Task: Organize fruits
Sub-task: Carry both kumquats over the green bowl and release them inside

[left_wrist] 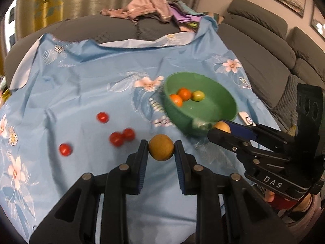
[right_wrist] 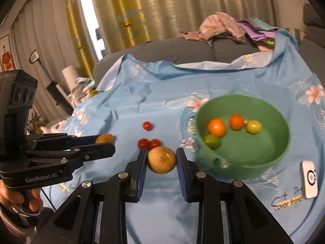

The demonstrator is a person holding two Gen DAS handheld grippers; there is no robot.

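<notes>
Grippers both loaded: left gripper (left_wrist: 160, 152) clamped on a brown fruit (left_wrist: 161, 147), right gripper (right_wrist: 161, 161) clamped on another (right_wrist: 161, 159). Bowl (right_wrist: 278, 158) sits right of centre in the right view, four citrus inside. Tomatoes (right_wrist: 149, 143) lie on the cloth (right_wrist: 142, 93), left of the bowl. We judge each fruit should clear the rim, then be released low over bare bowl floor, one gripper at a time.

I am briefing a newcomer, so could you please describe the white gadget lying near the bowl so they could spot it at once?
Start at the blue floral cloth and find the green bowl. The white gadget lies flat on the cloth just beside the bowl's near rim. It is the only white, rectangular object there, marked with a dark ring, whereas everything around it is round fruit.
</notes>
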